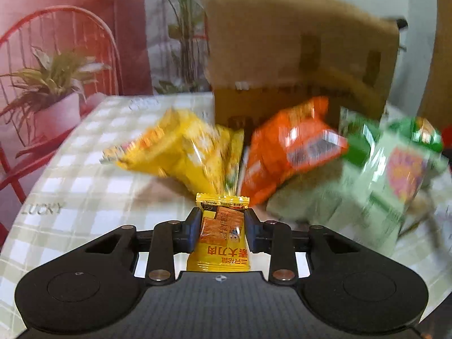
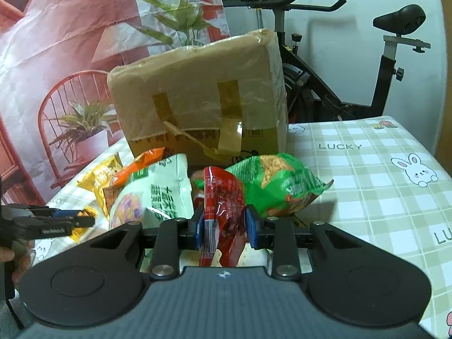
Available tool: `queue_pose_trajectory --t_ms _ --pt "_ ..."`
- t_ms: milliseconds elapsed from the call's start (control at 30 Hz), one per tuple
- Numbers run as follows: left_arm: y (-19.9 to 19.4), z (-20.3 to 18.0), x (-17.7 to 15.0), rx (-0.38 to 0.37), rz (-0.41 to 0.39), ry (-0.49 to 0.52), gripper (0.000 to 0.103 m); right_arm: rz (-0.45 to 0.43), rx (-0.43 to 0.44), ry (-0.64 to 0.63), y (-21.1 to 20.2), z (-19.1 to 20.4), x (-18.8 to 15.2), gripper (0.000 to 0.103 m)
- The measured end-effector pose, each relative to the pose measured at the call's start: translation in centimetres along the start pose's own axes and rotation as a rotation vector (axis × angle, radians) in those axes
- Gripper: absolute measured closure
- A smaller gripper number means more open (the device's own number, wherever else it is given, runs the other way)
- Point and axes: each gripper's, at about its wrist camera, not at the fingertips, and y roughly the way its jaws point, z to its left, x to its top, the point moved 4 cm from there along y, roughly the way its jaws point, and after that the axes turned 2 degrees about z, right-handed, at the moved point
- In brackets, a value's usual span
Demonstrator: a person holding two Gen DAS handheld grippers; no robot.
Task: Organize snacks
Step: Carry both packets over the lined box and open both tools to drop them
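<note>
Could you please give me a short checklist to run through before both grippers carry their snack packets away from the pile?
1. Left gripper grip: fingers press both sides of the small yellow packet: ok.
2. Right gripper grip: fingers pinch the red packet, which is crumpled between them: ok.
3. Red packet free of the pile: its top sits against the green bag and the pale green bag; whether they are touching: cannot tell.
4. Yellow packet clear of the large yellow bag behind it: cannot tell, the view is blurred.
5. Cardboard box open to receive snacks: not ok from these sides, its visible faces are taped.
</note>
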Motion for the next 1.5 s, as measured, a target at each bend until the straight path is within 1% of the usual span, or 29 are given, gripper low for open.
queue_pose_trajectory --t_ms 133,267,367,500,600,667,733,833,967,1000,1033,1067,1100,1133,1167,1300,1400,1500 --pt "-2.5 0.2 3.0 0.004 -0.090 -0.009 0.069 -0.054 0.017 -0.021 -0.8 0.5 1.9 0.074" --pt "-4.1 -0.1 7.1 -0.008 -0.154 -0.019 0.069 -0.097 0.039 -0.037 -1.2 0.7 4.7 0.074" --pt "-4.7 -0.6 11.1 -0.017 -0.195 -0.019 0.069 -0.121 0.052 -0.050 -0.8 0.7 8.1 0.074" --pt "-5.1 -2.0 16.9 -0.027 -0.258 0.000 0.068 -0.173 0.039 -0.121 0.4 1.1 13.5 0.074" --pt "-4.1 -3.9 20.8 -0.010 -0.296 0.043 0.068 -0.202 0.029 -0.125 2.2 1.0 17.3 0.074" --pt "-3.2 -5.2 23.1 -0.019 -0.298 0.045 0.068 -0.207 -0.003 -0.144 3.8 1.1 19.3 0.074" --pt "-2.0 -6.4 24.9 -0.025 -0.293 0.040 0.068 -0.205 -0.017 -0.157 5.4 1.2 20.7 0.074" --pt "0.4 -7.3 26.9 -0.024 -0.269 0.032 0.068 -0.180 -0.032 -0.152 7.8 1.0 21.8 0.074" --pt "3.9 -7.7 27.8 -0.012 -0.219 0.026 0.068 -0.139 -0.028 -0.129 10.3 0.3 22.1 0.074" --pt "4.7 -8.0 27.9 -0.011 -0.203 0.030 0.066 -0.126 -0.027 -0.110 10.9 -0.1 22.0 0.074" --pt "5.3 -8.2 27.9 -0.010 -0.189 0.039 0.066 -0.112 -0.025 -0.093 11.3 -0.4 21.9 0.072" --pt "5.7 -8.1 27.7 -0.008 -0.179 0.050 0.057 -0.095 -0.020 -0.077 11.7 -0.7 21.8 0.065" --pt "5.9 -8.2 27.6 -0.012 -0.171 0.062 0.044 -0.082 -0.016 -0.066 12.0 -0.9 21.7 0.060" --pt "5.9 -8.2 27.4 -0.021 -0.172 0.067 0.039 -0.079 -0.013 -0.062 11.9 -1.1 21.5 0.048" --pt "5.7 -7.8 27.1 -0.029 -0.177 0.067 0.035 -0.086 -0.007 -0.066 11.6 -1.2 21.4 0.041" --pt "4.4 -7.1 26.2 -0.032 -0.166 0.060 0.035 -0.098 0.016 -0.068 9.8 -1.7 20.7 0.041" --pt "2.2 -6.5 25.3 -0.033 -0.183 0.062 0.033 -0.103 0.031 -0.065 7.8 -1.7 20.0 0.040" --pt "-0.7 -6.1 24.1 -0.035 -0.210 0.072 0.032 -0.125 0.052 -0.070 5.2 -1.2 19.1 0.032"
